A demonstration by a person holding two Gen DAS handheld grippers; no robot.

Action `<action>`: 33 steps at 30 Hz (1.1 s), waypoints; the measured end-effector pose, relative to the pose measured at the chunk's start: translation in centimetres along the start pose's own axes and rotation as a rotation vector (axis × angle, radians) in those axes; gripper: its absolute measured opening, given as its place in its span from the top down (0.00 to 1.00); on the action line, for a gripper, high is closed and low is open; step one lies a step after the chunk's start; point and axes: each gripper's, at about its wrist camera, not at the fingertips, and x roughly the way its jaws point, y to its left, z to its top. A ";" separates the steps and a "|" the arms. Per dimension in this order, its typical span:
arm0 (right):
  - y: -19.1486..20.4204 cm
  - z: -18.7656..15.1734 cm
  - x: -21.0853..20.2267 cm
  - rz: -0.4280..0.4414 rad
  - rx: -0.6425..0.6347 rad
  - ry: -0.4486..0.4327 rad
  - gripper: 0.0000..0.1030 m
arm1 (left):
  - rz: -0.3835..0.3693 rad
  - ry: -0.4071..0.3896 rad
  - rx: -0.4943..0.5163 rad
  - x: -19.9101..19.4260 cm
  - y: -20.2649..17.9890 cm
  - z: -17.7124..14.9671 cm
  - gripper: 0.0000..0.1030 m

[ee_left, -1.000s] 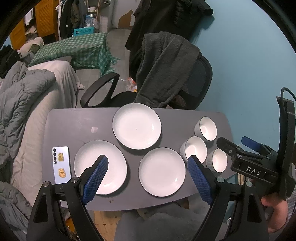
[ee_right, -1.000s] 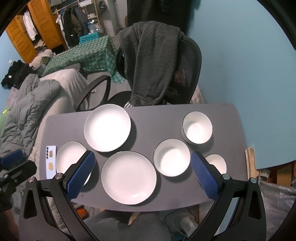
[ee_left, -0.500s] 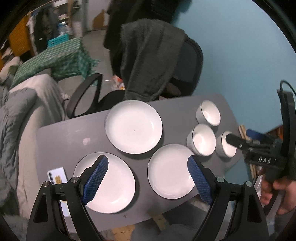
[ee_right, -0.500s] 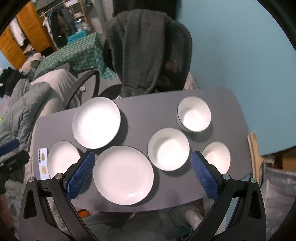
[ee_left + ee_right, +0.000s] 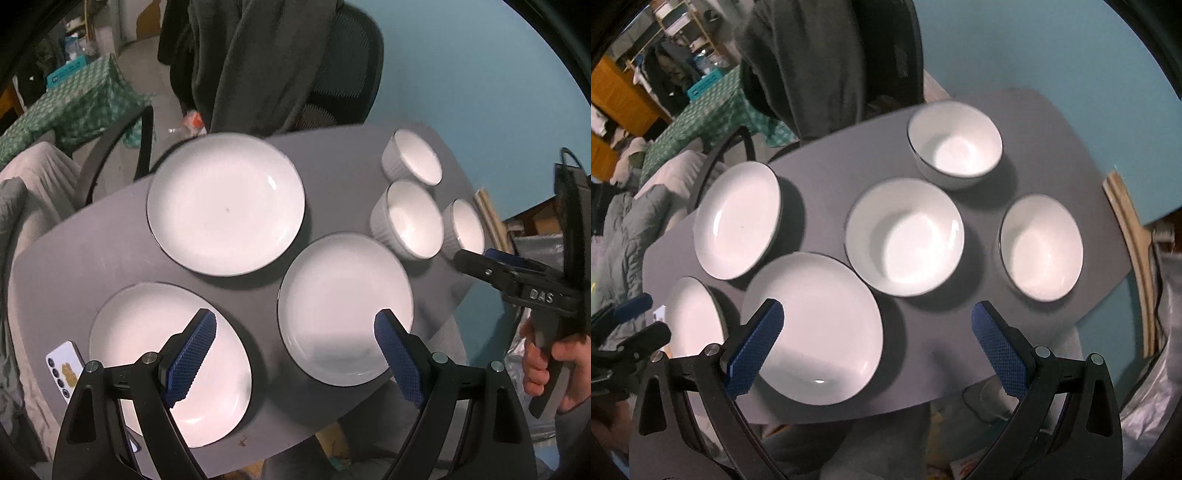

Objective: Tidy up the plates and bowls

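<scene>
Three white plates lie on the grey table (image 5: 92, 254): a far plate (image 5: 225, 203), a near left plate (image 5: 147, 343) and a near right plate (image 5: 343, 295). Three white bowls stand at the right: far bowl (image 5: 413, 162), middle bowl (image 5: 410, 218), near bowl (image 5: 465, 229). My left gripper (image 5: 295, 350) is open and empty above the two near plates. My right gripper (image 5: 875, 343) is open and empty above the table's near edge, between the near right plate (image 5: 816, 328) and the near bowl (image 5: 1039, 247). The middle bowl (image 5: 905, 236) and far bowl (image 5: 955, 144) lie beyond it.
A phone (image 5: 66, 365) lies at the table's left near corner. An office chair draped with a dark garment (image 5: 266, 62) stands behind the table. A bed with grey bedding (image 5: 624, 229) is at the left, a teal wall (image 5: 461, 74) at the right.
Both grippers have moved down and closer to the table; the dishes look larger. Both stay open. The dishes have not moved.
</scene>
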 end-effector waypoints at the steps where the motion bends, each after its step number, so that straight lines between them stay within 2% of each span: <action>1: -0.1 -0.2 0.2 0.003 0.004 0.004 0.02 | -0.007 0.010 0.002 0.5 0.0 0.0 0.14; 10: -0.8 -1.7 3.5 0.064 0.025 0.046 0.02 | -0.001 0.079 -0.014 4.5 0.6 -0.1 0.14; 15: -0.7 -2.3 5.7 0.068 0.005 0.089 0.02 | -0.004 0.101 -0.033 6.0 0.9 -0.2 0.14; 22: -1.9 -2.8 7.6 0.119 0.022 0.159 0.19 | -0.023 0.142 -0.080 7.8 1.9 -0.6 0.15; 25: -2.4 -2.9 7.6 0.133 0.026 0.170 0.23 | -0.026 0.148 -0.086 8.2 2.0 -0.7 0.21; 28: -2.7 -3.2 7.5 0.135 0.018 0.176 0.39 | -0.025 0.169 -0.092 8.9 2.0 -0.6 0.32; 30: -3.0 -3.3 7.6 0.153 0.018 0.193 0.50 | -0.035 0.183 -0.107 9.5 2.1 -0.5 0.47; 31: -3.2 -3.6 7.7 0.161 0.016 0.200 0.58 | -0.041 0.196 -0.116 9.9 2.2 -0.4 0.50; 33: -3.6 -3.7 7.8 0.176 0.010 0.217 0.63 | -0.053 0.217 -0.130 10.4 2.3 -0.4 0.60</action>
